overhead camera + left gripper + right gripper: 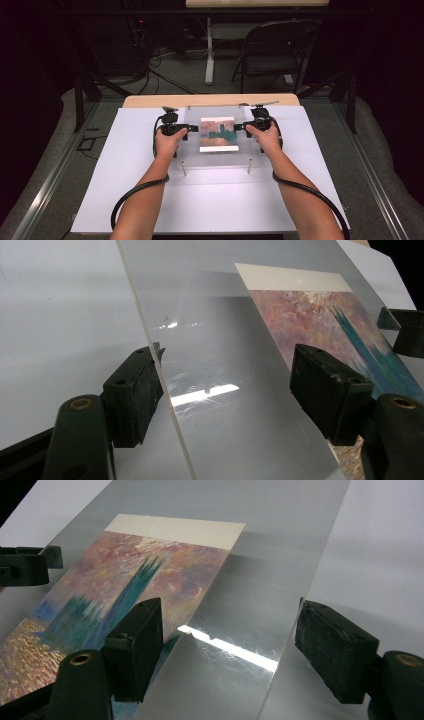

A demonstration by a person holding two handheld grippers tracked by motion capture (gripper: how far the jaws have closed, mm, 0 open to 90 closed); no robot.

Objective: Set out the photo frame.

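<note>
Straddling the left edge of a clear acrylic sheet (235, 365), the left gripper (227, 392) has its jaws apart: one black pad sits just left of the sheet's edge at lower left of the left gripper view, the other lies over the sheet's top face at lower right. Whether the left pad touches the edge I cannot tell; the other pad stands well clear — no clamp shows.

The right gripper (227, 647) mirrors this in the right gripper view, with one pad over the sheet at lower left and one off its right edge at lower right, a gap showing on both sides, so its jaws are apart too.

Under the sheet lies a painted print (218, 134) of blue towers against a pink and orange sky, with a cream strip along its far edge.

In the high view the sheet (215, 159) sits at the centre of the frame on short metal standoffs above a white board (210, 200) — the left gripper (192, 128) and right gripper (239, 127) face each other across the print, each held in a hand (169, 141). A folding chair (275, 50) stands at upper right.
</note>
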